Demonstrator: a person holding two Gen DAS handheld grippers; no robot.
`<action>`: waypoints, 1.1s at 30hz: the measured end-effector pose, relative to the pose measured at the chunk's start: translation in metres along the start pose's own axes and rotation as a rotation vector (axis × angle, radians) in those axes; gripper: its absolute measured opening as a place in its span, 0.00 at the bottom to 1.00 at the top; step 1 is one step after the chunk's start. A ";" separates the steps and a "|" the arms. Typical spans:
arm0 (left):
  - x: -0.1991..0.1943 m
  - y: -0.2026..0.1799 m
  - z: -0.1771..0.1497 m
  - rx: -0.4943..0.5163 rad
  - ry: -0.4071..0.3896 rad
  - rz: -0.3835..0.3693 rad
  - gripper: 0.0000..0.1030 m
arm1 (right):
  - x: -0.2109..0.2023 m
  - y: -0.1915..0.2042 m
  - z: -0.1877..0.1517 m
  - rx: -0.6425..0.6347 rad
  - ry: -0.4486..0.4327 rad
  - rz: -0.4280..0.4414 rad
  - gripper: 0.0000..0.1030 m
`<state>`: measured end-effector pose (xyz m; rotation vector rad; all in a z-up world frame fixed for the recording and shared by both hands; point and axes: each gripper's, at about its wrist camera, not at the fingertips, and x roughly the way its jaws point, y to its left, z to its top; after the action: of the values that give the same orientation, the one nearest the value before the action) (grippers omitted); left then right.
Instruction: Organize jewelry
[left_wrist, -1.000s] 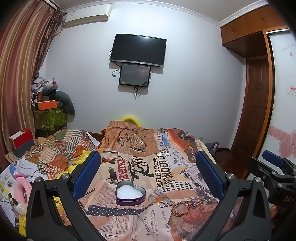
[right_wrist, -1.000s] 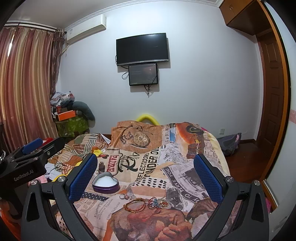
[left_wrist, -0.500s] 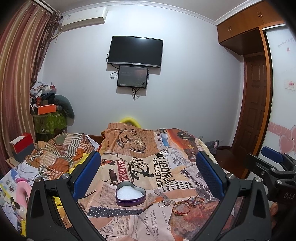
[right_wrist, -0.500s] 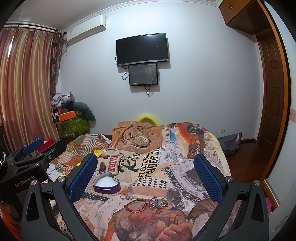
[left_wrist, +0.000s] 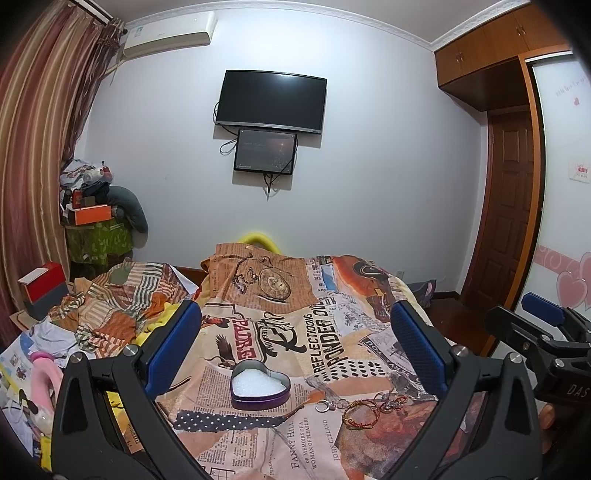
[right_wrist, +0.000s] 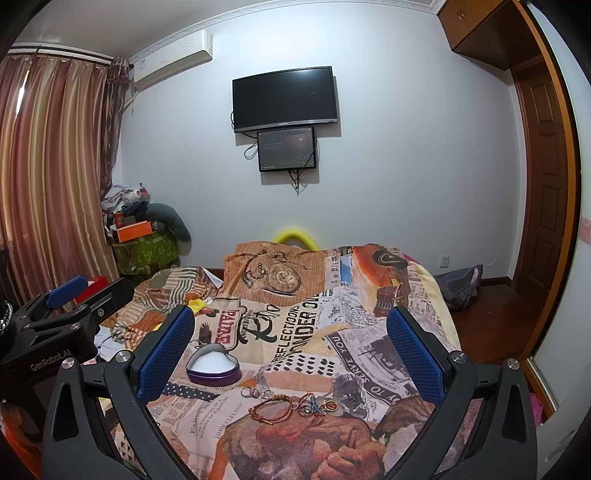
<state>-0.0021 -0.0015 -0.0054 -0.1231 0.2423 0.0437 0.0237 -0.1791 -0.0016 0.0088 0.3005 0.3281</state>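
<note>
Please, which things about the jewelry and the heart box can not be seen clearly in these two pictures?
- Small pieces right of the red cord bracelet, both views: too small to count or name.
- Silver ring, left wrist view: too small to tell whether it joins the clear piece beside it.
- Heart-shaped tin, both views: white filling hides whatever lies under it.
- Bedspread lower corners: covered by the gripper fingers.

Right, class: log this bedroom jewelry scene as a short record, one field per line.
Container: purple heart-shaped tin with white foam lining, open, no jewelry visible inside
Jewelry: red and gold braided bracelet, silver rings, small charms, loose beside the tin
Surface: newspaper-print bedspread
Left tongs: open, holding nothing
Right tongs: open, holding nothing
</note>
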 end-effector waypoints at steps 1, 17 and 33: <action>0.000 0.000 0.000 0.000 0.000 0.001 1.00 | 0.000 0.001 0.000 0.001 -0.001 0.001 1.00; 0.000 0.000 0.001 0.005 0.001 -0.001 1.00 | -0.001 0.001 0.001 -0.001 -0.002 -0.001 1.00; 0.026 -0.003 -0.009 0.022 0.060 0.003 1.00 | 0.021 -0.016 -0.007 0.017 0.054 -0.026 1.00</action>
<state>0.0213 -0.0046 -0.0198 -0.1026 0.3027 0.0405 0.0458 -0.1881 -0.0155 0.0126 0.3565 0.3001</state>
